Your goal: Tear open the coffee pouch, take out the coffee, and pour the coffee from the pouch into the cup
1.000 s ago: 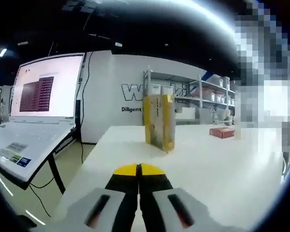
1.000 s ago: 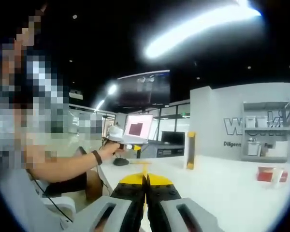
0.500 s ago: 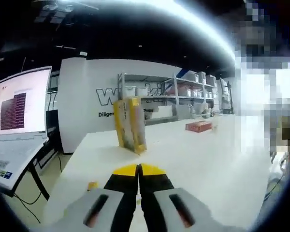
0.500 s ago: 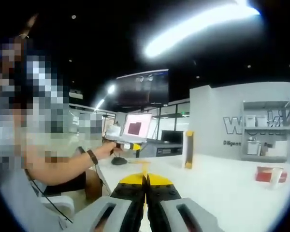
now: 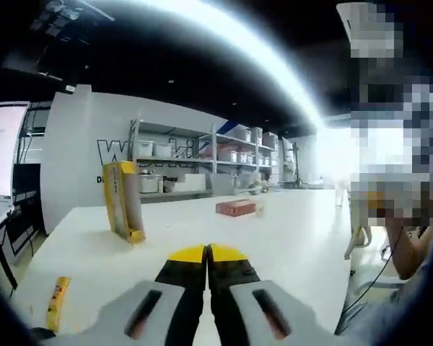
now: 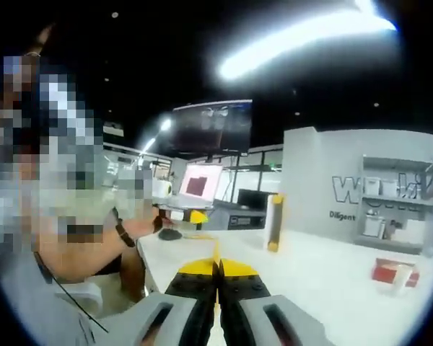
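Yellow-tipped jaws of both grippers closed, seemingly empty.

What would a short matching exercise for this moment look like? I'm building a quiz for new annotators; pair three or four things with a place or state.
Things:
1. yellow box
2. red box
3. yellow sachet
4. left tongs

Places or states:
A. lying flat near the table's near left edge in the left gripper view
B. shut, yellow tips together
C. standing upright on the white table
D. lying low, far back on the table, towards the shelves

Pairs: 1-C, 2-D, 3-A, 4-B
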Demonstrator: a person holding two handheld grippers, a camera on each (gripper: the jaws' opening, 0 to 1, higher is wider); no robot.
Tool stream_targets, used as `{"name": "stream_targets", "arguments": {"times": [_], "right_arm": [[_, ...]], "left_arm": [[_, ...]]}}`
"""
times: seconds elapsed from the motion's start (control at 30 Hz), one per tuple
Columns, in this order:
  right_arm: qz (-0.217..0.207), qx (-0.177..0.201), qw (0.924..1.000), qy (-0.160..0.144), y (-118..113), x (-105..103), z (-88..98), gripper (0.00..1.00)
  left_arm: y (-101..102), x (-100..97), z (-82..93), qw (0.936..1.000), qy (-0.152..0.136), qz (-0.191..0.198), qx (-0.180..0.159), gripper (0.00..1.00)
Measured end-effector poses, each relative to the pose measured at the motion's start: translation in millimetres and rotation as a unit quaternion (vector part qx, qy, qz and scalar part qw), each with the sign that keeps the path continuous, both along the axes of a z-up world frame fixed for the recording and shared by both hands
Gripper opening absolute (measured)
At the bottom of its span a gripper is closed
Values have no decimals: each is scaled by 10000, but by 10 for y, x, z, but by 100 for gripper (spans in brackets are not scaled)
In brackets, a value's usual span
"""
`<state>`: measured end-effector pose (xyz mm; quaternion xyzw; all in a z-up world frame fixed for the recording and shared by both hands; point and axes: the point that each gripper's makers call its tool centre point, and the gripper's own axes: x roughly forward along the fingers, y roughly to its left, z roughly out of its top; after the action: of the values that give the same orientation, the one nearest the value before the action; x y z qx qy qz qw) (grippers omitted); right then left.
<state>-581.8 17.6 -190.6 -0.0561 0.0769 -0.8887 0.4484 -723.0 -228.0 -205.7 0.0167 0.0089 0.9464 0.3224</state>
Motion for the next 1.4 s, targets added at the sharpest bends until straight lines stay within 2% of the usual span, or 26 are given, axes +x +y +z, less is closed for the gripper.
{"name": "stream_targets", "arguments": {"times": [0.1, 0.23, 0.33, 0.4, 0.5, 0.57, 0.63, 0.7, 0.83, 0.87, 0.93, 0.97, 1.0, 1.03, 1.1, 1.23, 1.27, 1.3, 1.33, 1.4], "right_arm": [[41, 8, 10000, 4, -60, 0, 20, 1], [134, 28, 9999, 4, -166, -5, 26, 1], [205, 85, 9997, -49, -250, -27, -7, 1], [254, 149, 9995, -89, -301, -40, -36, 1], [335, 254, 9990, -181, -359, -65, -90, 1], [395, 284, 9986, -212, -388, -74, -107, 1], [455, 276, 9983, -231, -407, -84, -98, 1], [544, 264, 9978, -284, -437, -101, -101, 1], [631, 225, 9971, -349, -502, -120, -105, 1], [648, 216, 9970, -354, -514, -118, -100, 1], [695, 161, 9969, -338, -544, -98, -73, 1], [738, 140, 9966, -336, -565, -77, -52, 1], [763, 114, 9964, -338, -575, -55, -33, 1], [816, 73, 9960, -344, -587, -15, -14, 1], [881, -29, 9955, -334, -607, 72, 27, 1], [901, -31, 9955, -307, -645, 210, 19, 1], [902, -10, 9954, -313, -659, 233, 5, 1], [906, 1, 9954, -316, -667, 250, -3, 1], [916, 14, 9953, -315, -681, 271, -12, 1], [954, 39, 9950, -306, -709, 321, -21, 1]], "left_arm": [[164, 77, -60, 9995, 40, -204, -228, 3], [247, 157, -125, 9989, 31, -388, -264, 3], [372, 293, -168, 9959, 73, -867, -244, 3], [420, 376, -187, 9935, 91, -1133, -101, 3], [425, 429, -228, 9919, 151, -1265, 3, 3], [443, 414, -237, 9919, 54, -1265, -57, 3], [472, 495, -231, 9910, 87, -1330, -157, 3], [518, 597, -211, 9887, 109, -1493, -119, 3], [579, 744, -249, 9853, 17, -1687, -276, 3], [597, 788, -275, 9836, -52, -1777, -303, 3], [710, 959, -364, 9726, -295, -2279, -344, 3], [750, 1014, -409, 9685, -310, -2422, -481, 3], [795, 1036, -383, 9680, -11, -2448, -560, 4], [825, 1064, -390, 9665, 35, -2504, -562, 4], [873, 1166, -443, 9589, -234, -2763, -597, 4], [963, 1386, -212, 9433, -88, -3318, -27, 5], [974, 1437, -188, 9394, -195, -3423, 84, 7], [985, 1474, -173, 9379, -262, -3456, 133, 11], [988, 1481, -159, 9390, -210, -3430, 118, 13], [1020, 1506, -141, 9401, -179, -3403, 119, 14]]}}
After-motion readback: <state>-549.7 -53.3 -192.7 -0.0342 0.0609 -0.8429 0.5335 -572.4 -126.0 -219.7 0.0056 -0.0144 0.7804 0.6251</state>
